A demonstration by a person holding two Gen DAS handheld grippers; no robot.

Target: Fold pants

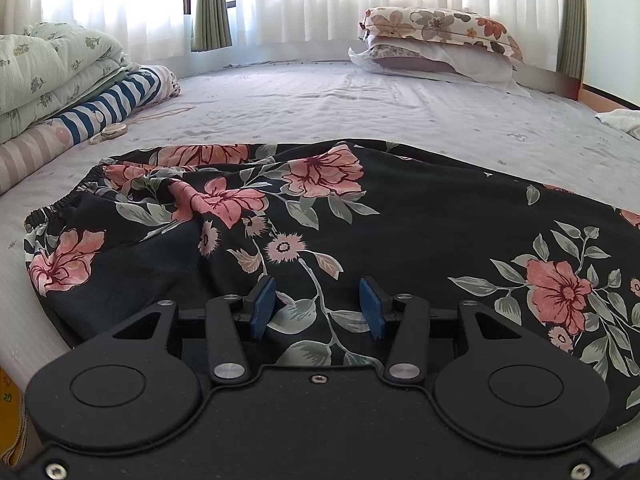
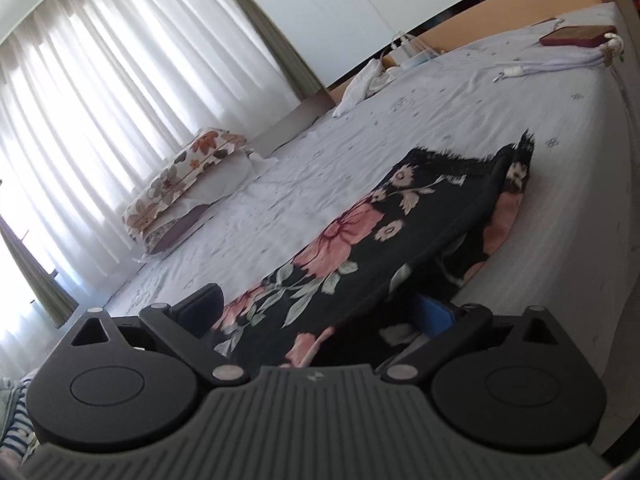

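pants (image 1: pixel 420 216): soft matt cloth | bedsheet (image 1: pixel 320 100): creased cloth | claw pads (image 1: pixel 264 308): ribbed

I count, taking the bed (image 1: pixel 320 92) as landmark: one pair of floral pants (image 1: pixel 360 220) spread on it; two stacked pillows (image 1: pixel 440 44) at its far side; one folded quilt (image 1: pixel 52 68) on striped bedding (image 1: pixel 120 100); two grippers, left gripper (image 1: pixel 318 306), right gripper (image 2: pixel 320 312).

pants (image 1: pixel 400 216): right and lower parts cut by the frame edge
right gripper (image 2: pixel 320 312): blue pad half hidden behind pants' cloth
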